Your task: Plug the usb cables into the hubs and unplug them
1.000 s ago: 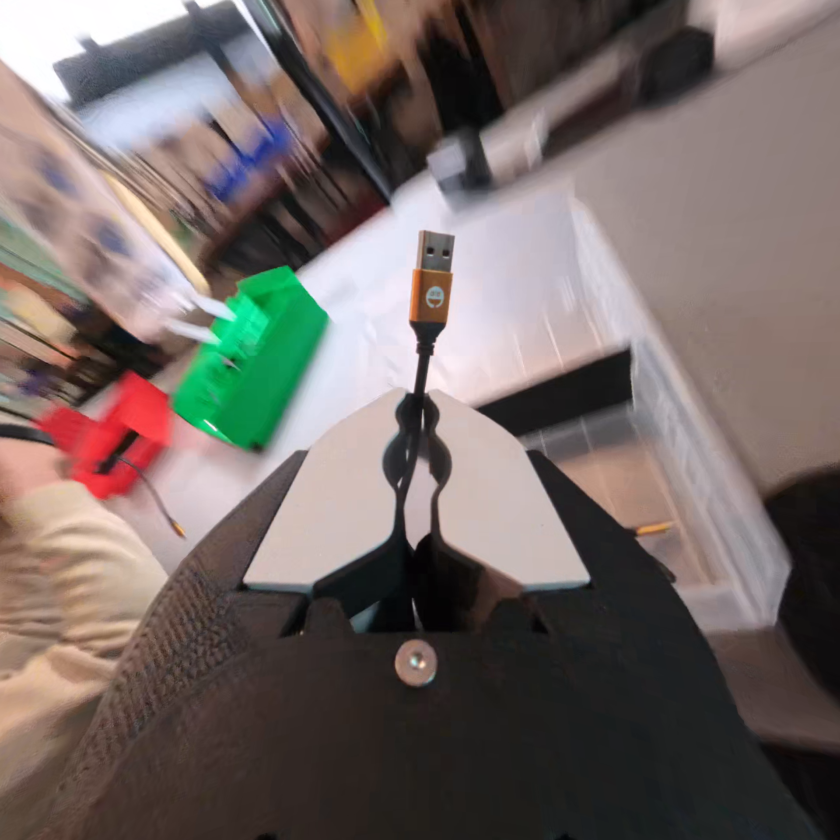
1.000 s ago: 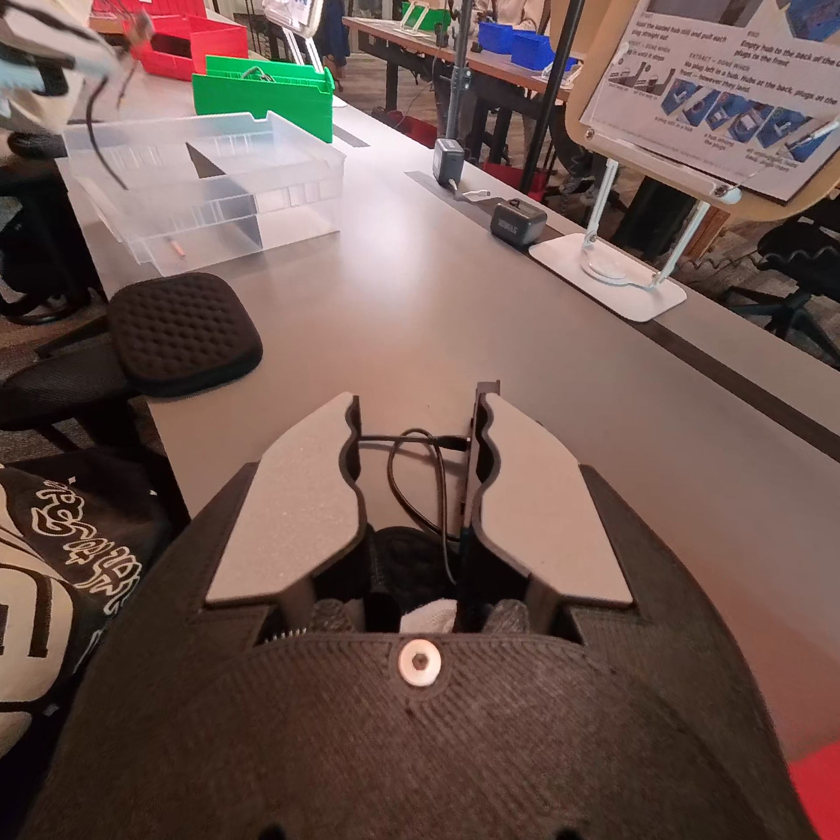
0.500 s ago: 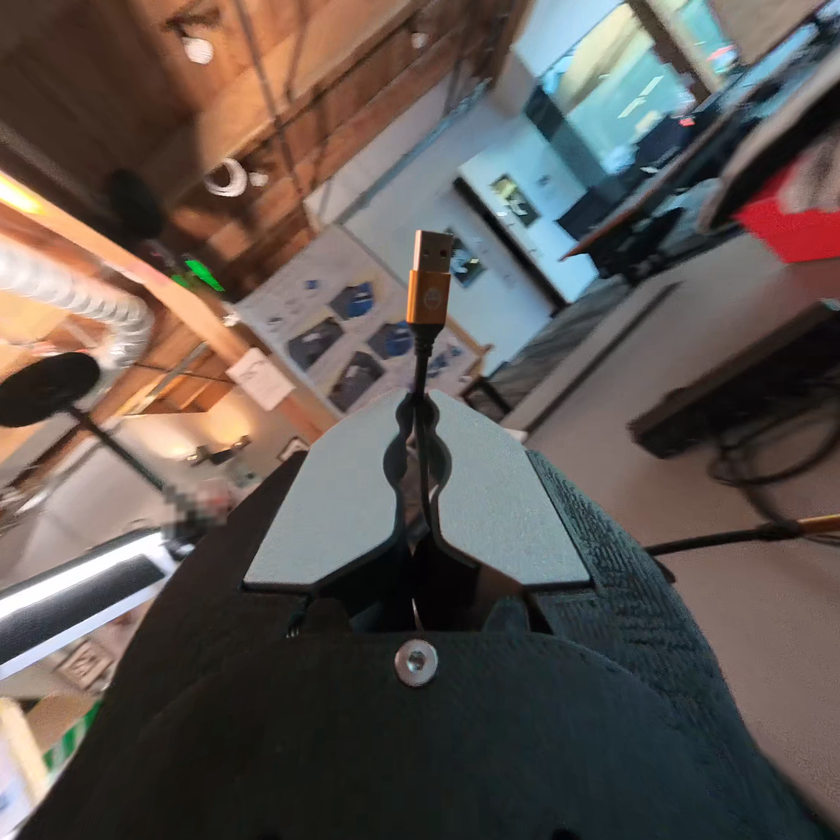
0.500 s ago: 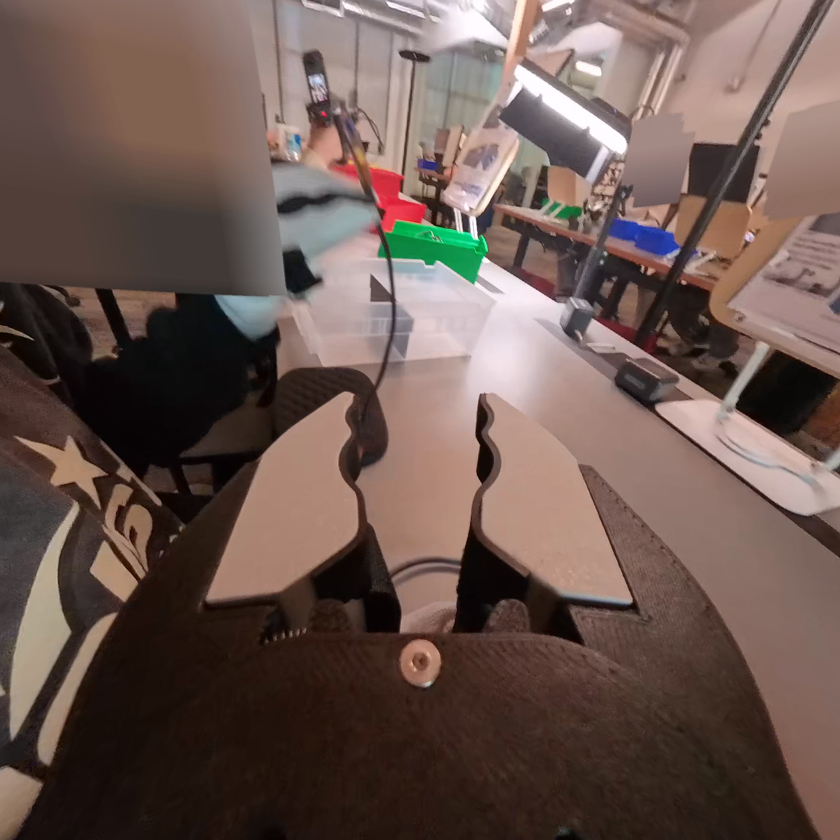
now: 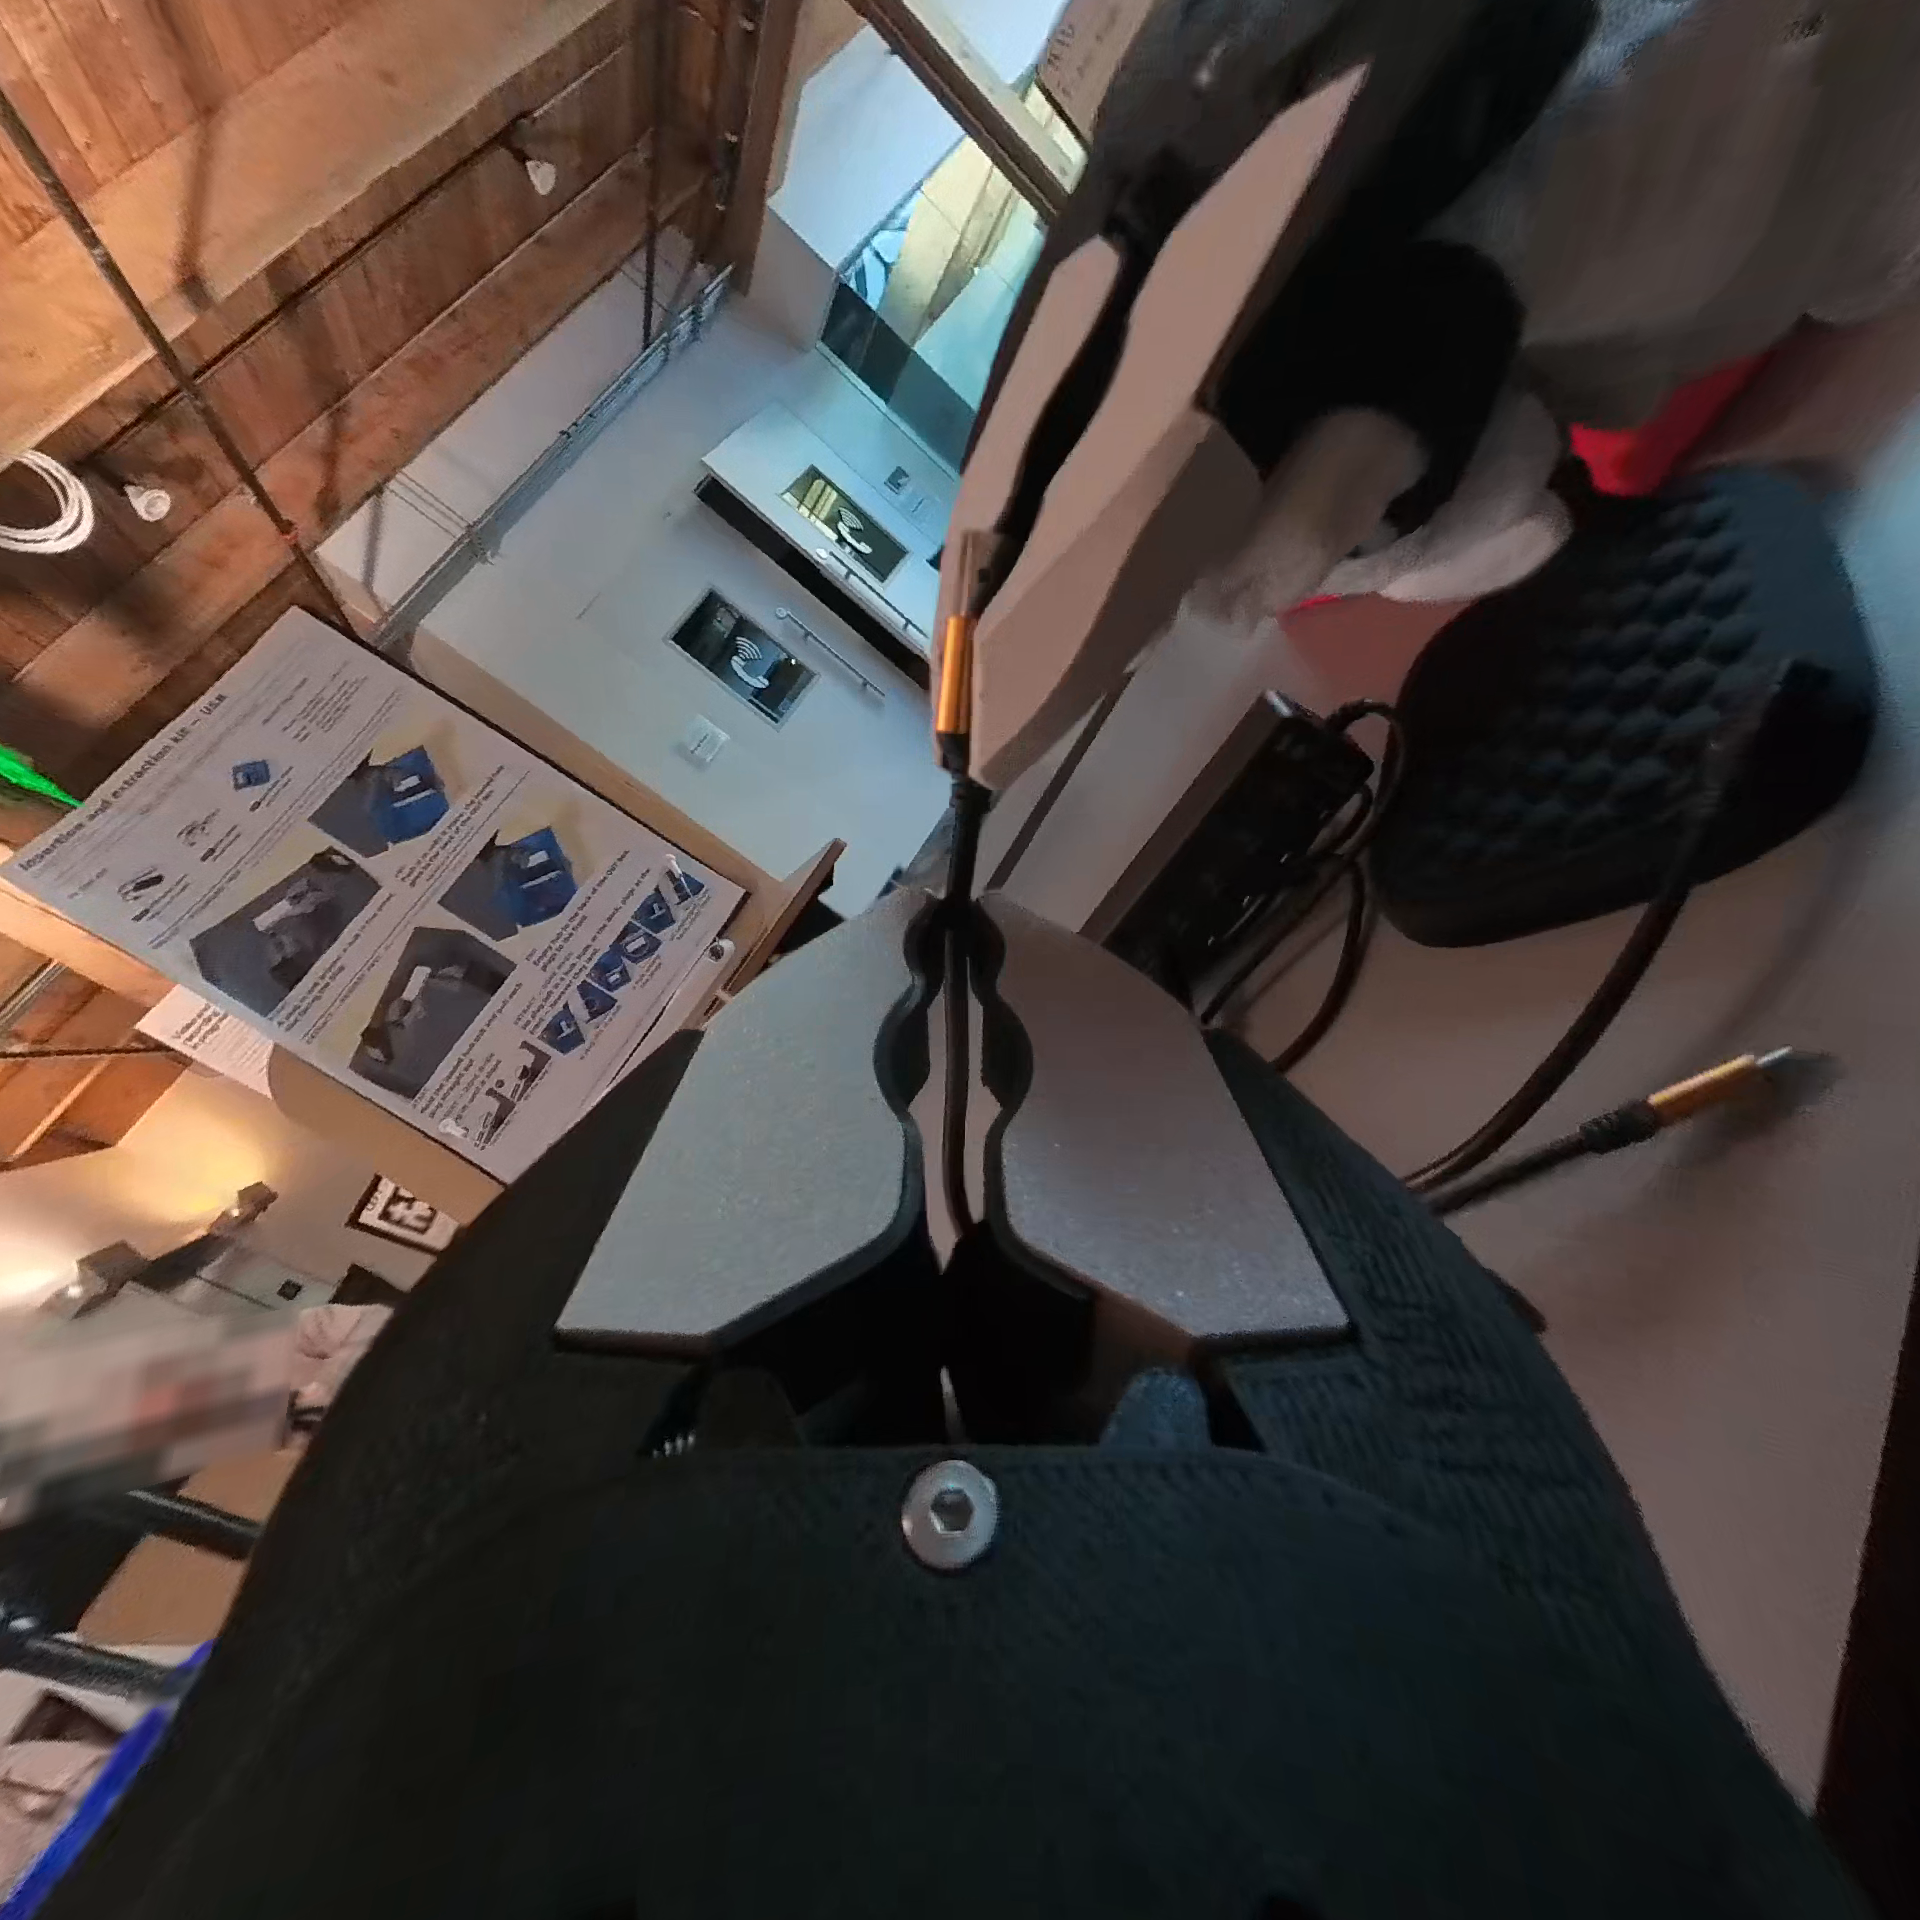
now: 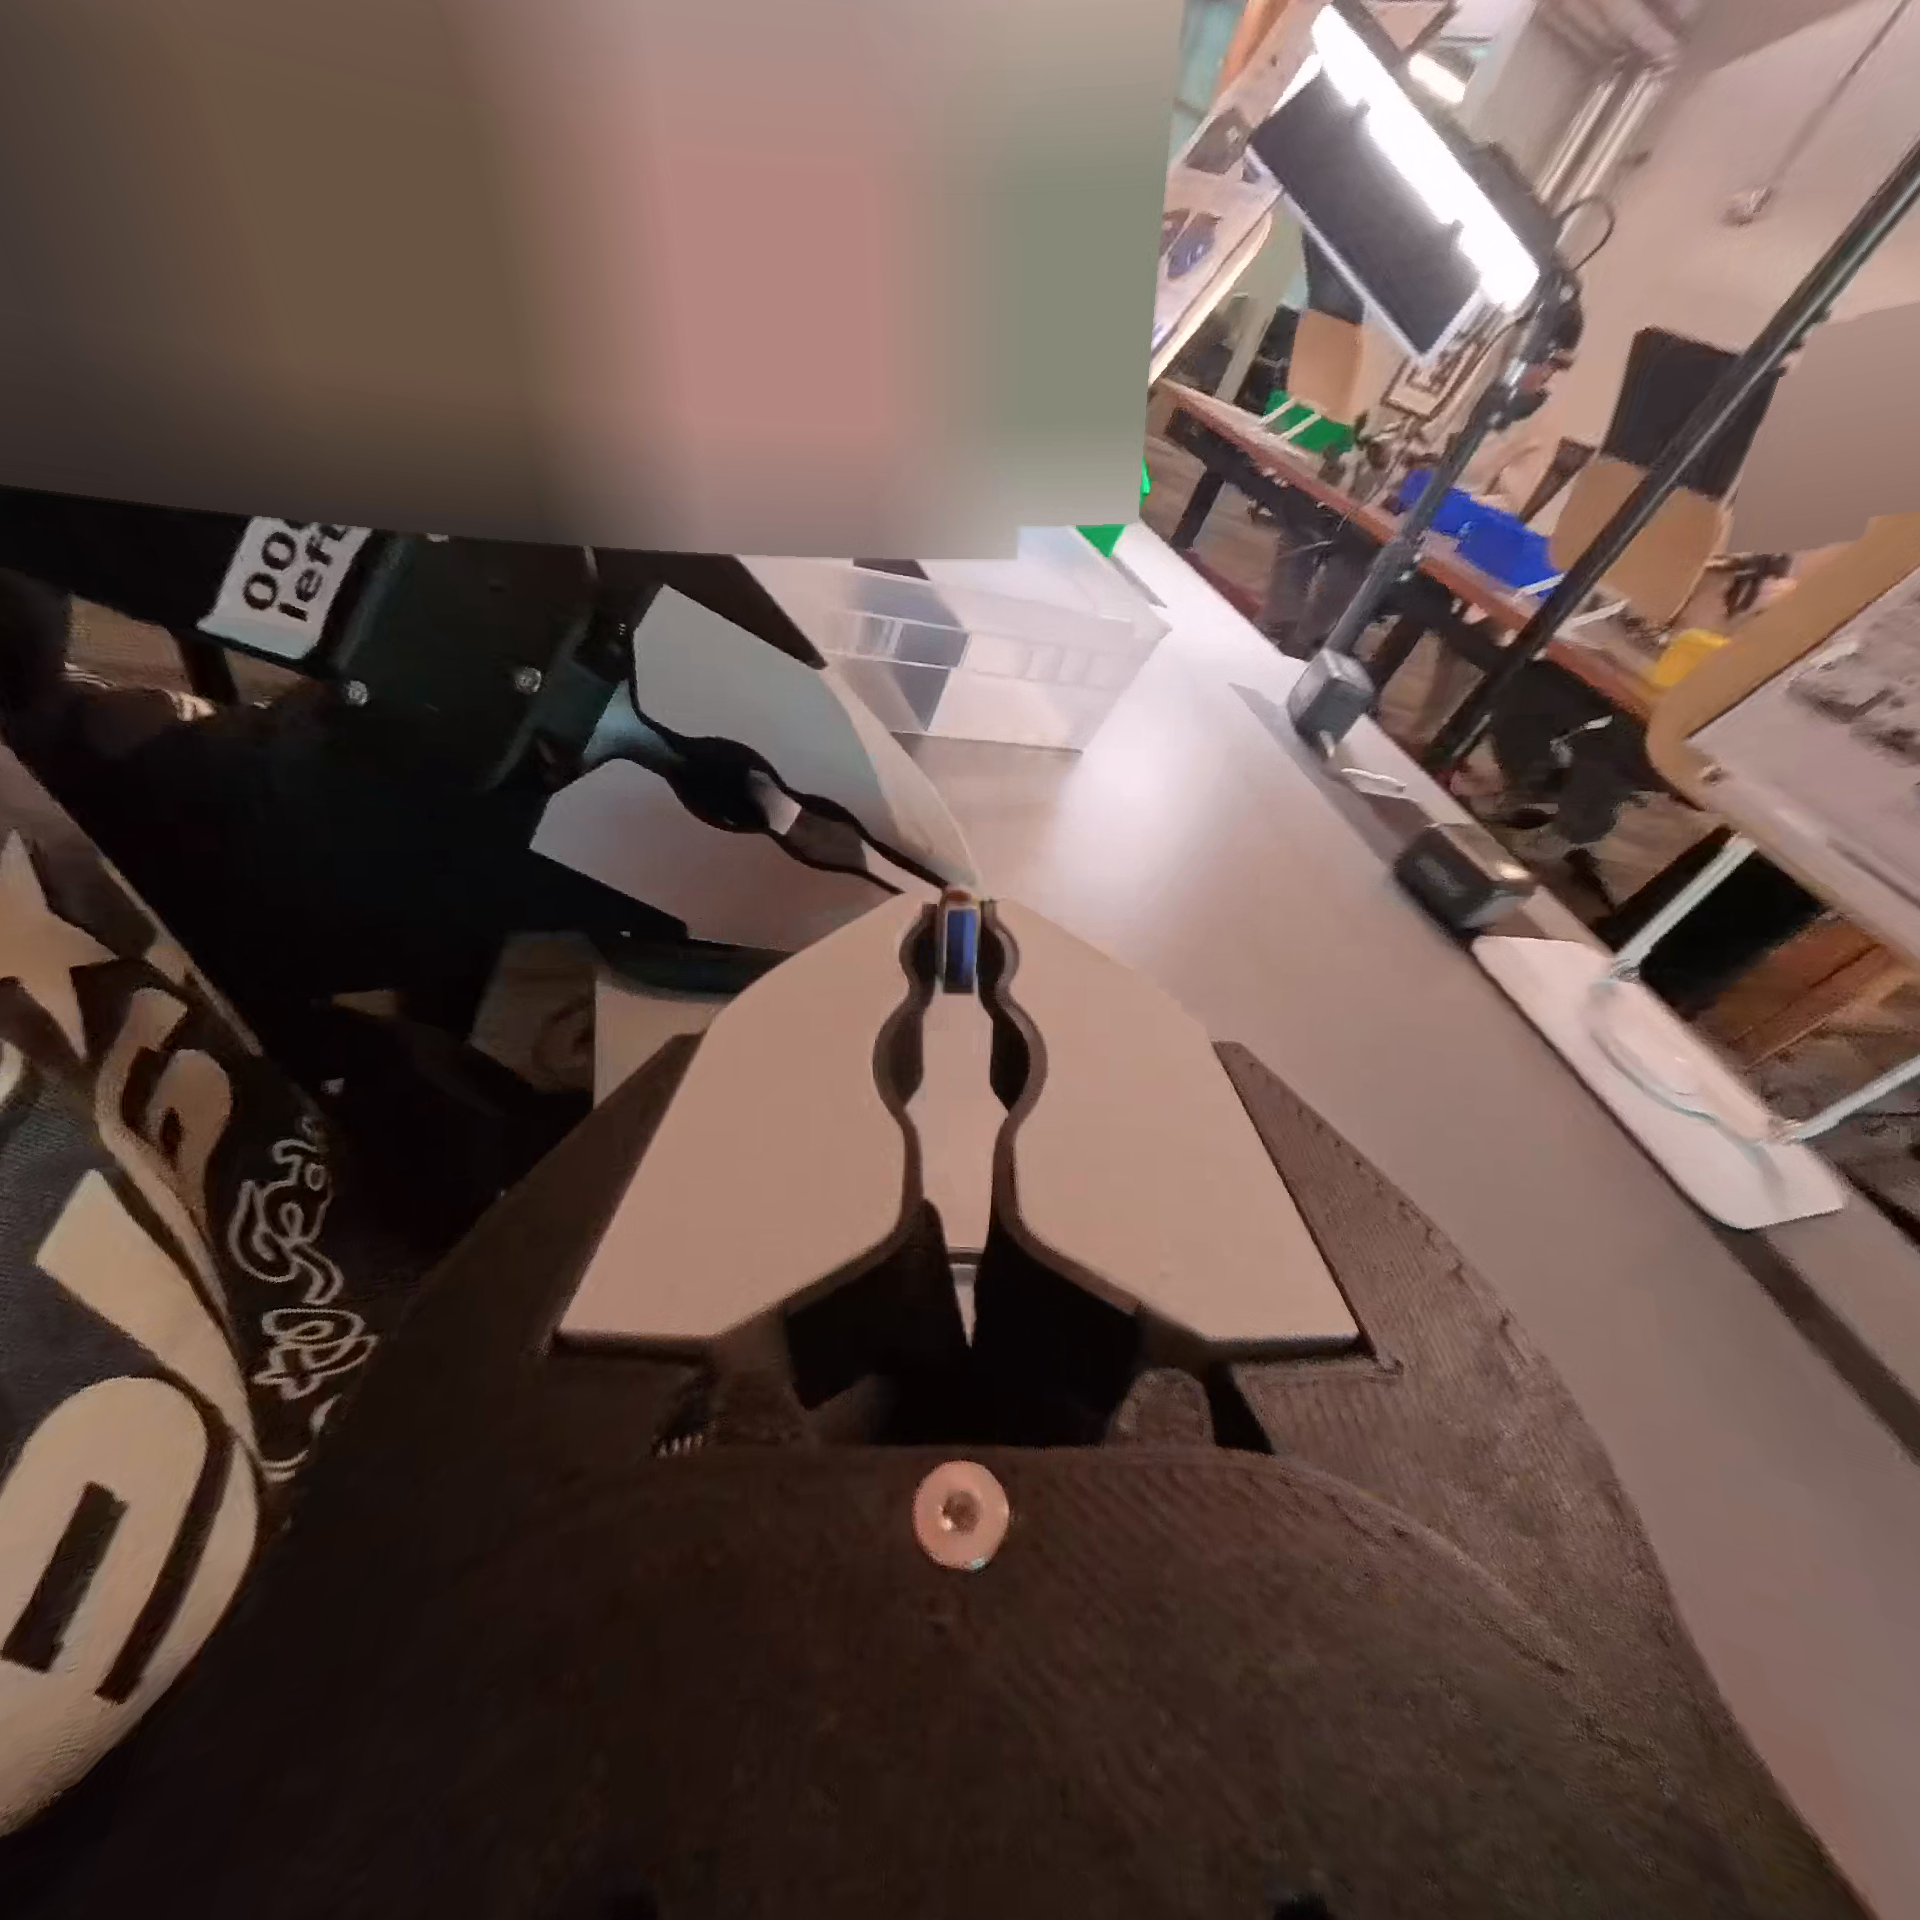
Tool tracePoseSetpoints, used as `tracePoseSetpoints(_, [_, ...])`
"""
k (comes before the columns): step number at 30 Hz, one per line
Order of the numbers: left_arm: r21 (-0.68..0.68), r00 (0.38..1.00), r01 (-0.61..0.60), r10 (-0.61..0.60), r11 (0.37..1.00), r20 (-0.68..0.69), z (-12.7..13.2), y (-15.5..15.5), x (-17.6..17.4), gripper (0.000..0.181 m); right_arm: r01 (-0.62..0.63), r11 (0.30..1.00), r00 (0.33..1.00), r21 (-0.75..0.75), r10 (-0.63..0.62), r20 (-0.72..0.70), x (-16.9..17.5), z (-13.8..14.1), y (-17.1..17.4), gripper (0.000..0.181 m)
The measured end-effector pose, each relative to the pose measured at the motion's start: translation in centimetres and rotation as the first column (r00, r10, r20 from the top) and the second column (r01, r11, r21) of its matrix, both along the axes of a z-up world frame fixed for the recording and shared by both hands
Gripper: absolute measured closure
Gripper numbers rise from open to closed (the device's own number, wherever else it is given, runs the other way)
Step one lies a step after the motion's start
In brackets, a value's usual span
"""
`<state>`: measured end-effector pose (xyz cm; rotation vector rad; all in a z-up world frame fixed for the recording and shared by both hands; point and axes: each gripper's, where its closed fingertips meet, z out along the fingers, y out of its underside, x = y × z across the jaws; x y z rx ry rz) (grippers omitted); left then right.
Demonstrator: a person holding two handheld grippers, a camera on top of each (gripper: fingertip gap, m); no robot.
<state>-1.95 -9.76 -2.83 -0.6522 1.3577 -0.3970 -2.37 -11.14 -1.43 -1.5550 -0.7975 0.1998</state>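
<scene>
Left gripper (image 5: 951, 925): we see its jaws pinched tight on the thin black cable (image 5: 954, 1091).
Orange plug (image 5: 954, 681): it sticks up toward 12 o'clock, with its metal tip at the right gripper's fingers.
Right gripper (image 6: 958, 914): jaws squeezed on the plug's tip (image 6: 958, 956) (we see blue inside it).
Other orange plug (image 5: 1704, 1091): it lies on the grey table (image 5: 1714, 1351), at 3 o'clock.
Clear bin (image 6: 997, 665): far back on the table, at 12 o'clock.

two hand-held grippers (image 5: 956, 935) (image 6: 958, 920), two orange USB plugs (image 5: 952, 691) (image 5: 1704, 1093), one clear bin (image 6: 997, 665)
</scene>
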Motion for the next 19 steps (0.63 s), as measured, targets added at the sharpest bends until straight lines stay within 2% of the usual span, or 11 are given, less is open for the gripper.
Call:
tracePoseSetpoints(2, [-0.076,0.995,0.053,-0.047,0.996,0.083,0.9,-0.5,-0.2,0.177,0.045,0.997,0.999,0.056,-0.044,-0.018,0.5,0.9,0.1,0.174])
tracePoseSetpoints(4, [-0.181,0.962,0.235,-0.202,0.955,0.185,2.1,-2.5,-0.7,0.177,0.148,0.98,0.988,0.132,-0.141,-0.058,2.3,2.2,0.5,0.174])
tracePoseSetpoints(5, [-0.245,0.922,0.368,-0.317,0.897,0.223,2.5,-4.1,-0.8,0.177,0.182,0.968,0.981,0.175,-0.167,-0.1,3.1,3.1,0.4,0.174])
tracePoseSetpoints(7, [-0.403,0.805,0.594,-0.51,0.696,0.303,2.9,-6.7,-0.9,0.174,0.175,0.954,0.967,0.243,-0.12,-0.223,3.6,4.8,-0.3,0.174])
tracePoseSetpoints(8, [-0.478,0.756,0.652,-0.549,0.588,0.357,3.1,-7.2,-0.9,0.167,0.137,0.953,0.957,0.271,-0.057,-0.283,3.2,5.5,-0.9,0.174])
tracePoseSetpoints(10, [-0.57,0.689,0.714,-0.554,0.408,0.467,3.4,-7.1,-0.6,0.146,0.012,0.947,0.918,0.32,0.117,-0.379,1.7,6.6,-2.2,0.174])
tracePoseSetpoints(11, [-0.583,0.671,0.73,-0.539,0.357,0.51,3.5,-6.7,-0.6,0.14,-0.071,0.945,0.881,0.32,0.21,-0.424,0.6,6.8,-2.8,0.175])
tracePoseSetpoints(12, [-0.57,0.66,0.744,-0.511,0.347,0.55,3.7,-6.0,-0.8,0.137,-0.145,0.948,0.835,0.283,0.271,-0.478,-0.3,6.6,-3.0,0.174])
tracePoseSetpoints(14, [-0.503,0.64,0.768,-0.459,0.396,0.616,4.4,-4.6,-1.7,0.137,-0.257,0.958,0.75,0.129,0.282,-0.598,-1.4,5.1,-2.0,0.175])
tracePoseSetpoints(16, [-0.437,0.638,0.763,-0.441,0.477,0.632,4.9,-3.7,-2.6,0.138,-0.37,0.929,0.658,-0.017,0.25,-0.71,-2.3,3.5,-1.1,0.175])
tracePoseSetpoints(19, [-0.329,0.691,0.701,-0.49,0.633,0.531,4.1,-3.5,-2.9,0.141,-0.557,0.825,0.456,-0.1,0.203,-0.867,-3.1,2.6,-0.9,0.174])
